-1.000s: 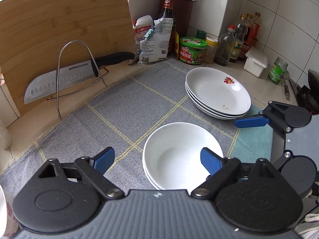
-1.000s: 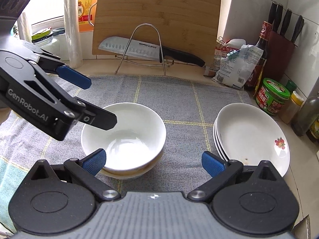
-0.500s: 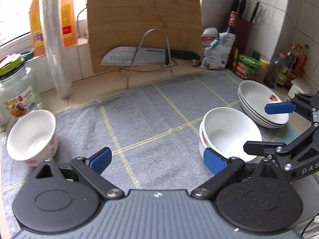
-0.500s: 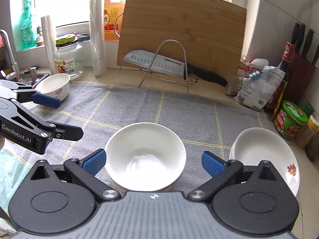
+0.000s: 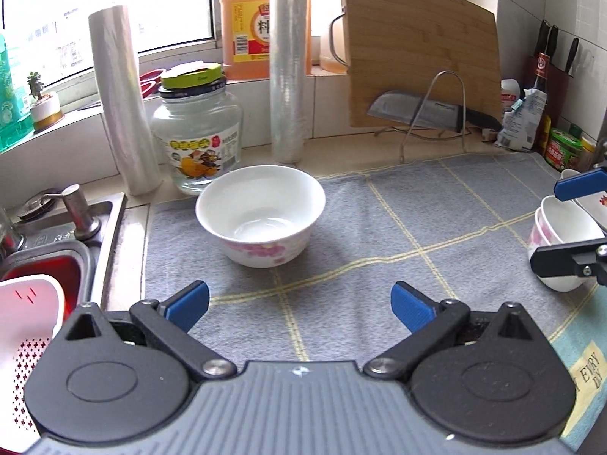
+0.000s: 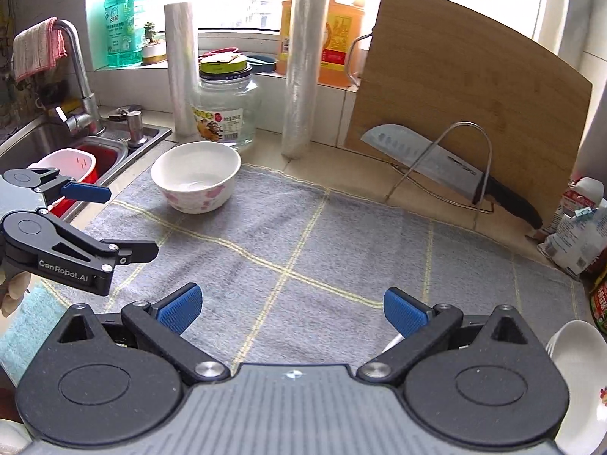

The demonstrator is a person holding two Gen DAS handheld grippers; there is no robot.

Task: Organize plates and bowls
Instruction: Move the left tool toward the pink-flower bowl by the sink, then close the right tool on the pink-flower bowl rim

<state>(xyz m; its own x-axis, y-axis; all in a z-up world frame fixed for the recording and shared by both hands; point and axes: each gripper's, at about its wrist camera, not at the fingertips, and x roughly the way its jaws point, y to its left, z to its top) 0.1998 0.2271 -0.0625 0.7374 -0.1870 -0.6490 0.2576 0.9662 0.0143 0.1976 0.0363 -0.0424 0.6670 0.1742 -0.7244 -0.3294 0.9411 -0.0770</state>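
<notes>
Item: white ceramic bowl with pink flower print, at 12 o'clock, untouched.
Glazed, slippery, breakable; pinch rim. Left gripper and right gripper both gape empty.

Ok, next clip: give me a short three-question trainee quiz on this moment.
1. True or false: the left gripper is shut on the floral bowl.
2. What lies directly behind the floral bowl? A) the glass jar B) a kettle C) a toaster
3. Fill in: the knife rests in a wire rack against the wooden ______.

Key: 1 false, both grippers are open and empty, the right gripper too. 2 A. 3 cutting board.
</notes>
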